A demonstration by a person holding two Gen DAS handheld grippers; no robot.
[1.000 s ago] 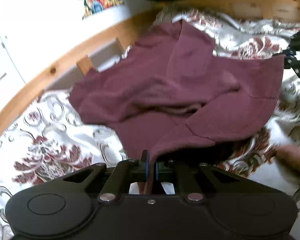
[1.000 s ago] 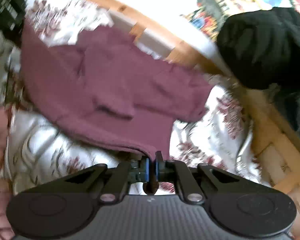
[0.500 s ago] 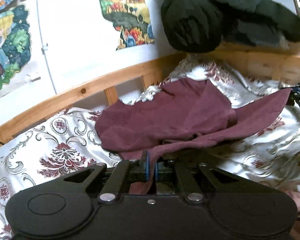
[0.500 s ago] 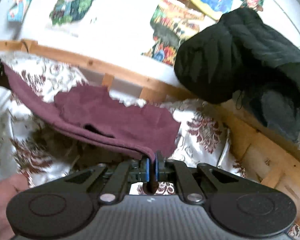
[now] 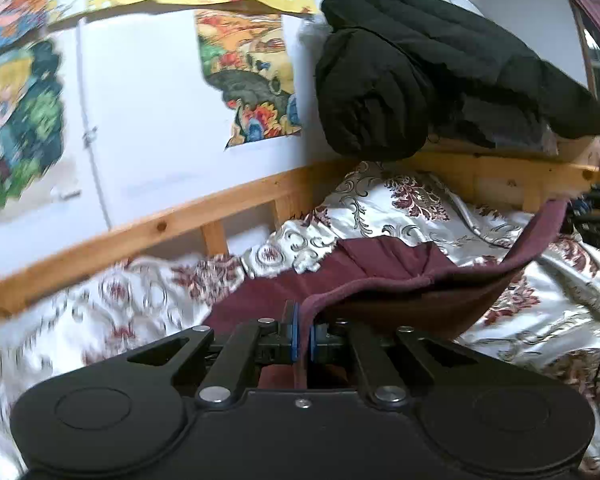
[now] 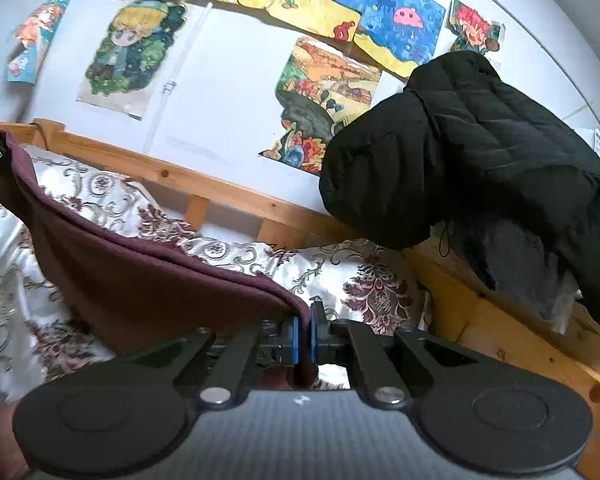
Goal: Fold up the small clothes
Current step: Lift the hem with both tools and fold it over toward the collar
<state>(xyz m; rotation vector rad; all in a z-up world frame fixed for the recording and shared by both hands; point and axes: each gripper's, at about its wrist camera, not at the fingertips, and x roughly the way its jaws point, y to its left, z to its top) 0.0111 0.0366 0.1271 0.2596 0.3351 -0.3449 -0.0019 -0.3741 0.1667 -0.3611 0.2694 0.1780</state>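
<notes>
Your left gripper (image 5: 303, 330) is clamped on one edge of the small maroon knit garment (image 5: 384, 276), its blue pads pinching the hem. From there the cloth stretches in a sagging band across to your right gripper (image 6: 304, 334), which is closed tight on the opposite edge. The garment hangs lifted between the two, its lower part resting on the white satin bedspread with dark red floral pattern (image 5: 400, 208). Behind runs the pale wooden bed rail (image 6: 204, 184), colourful drawings (image 6: 328, 96) are on the white wall, and a black quilted jacket (image 6: 460, 152) is draped at the right
</notes>
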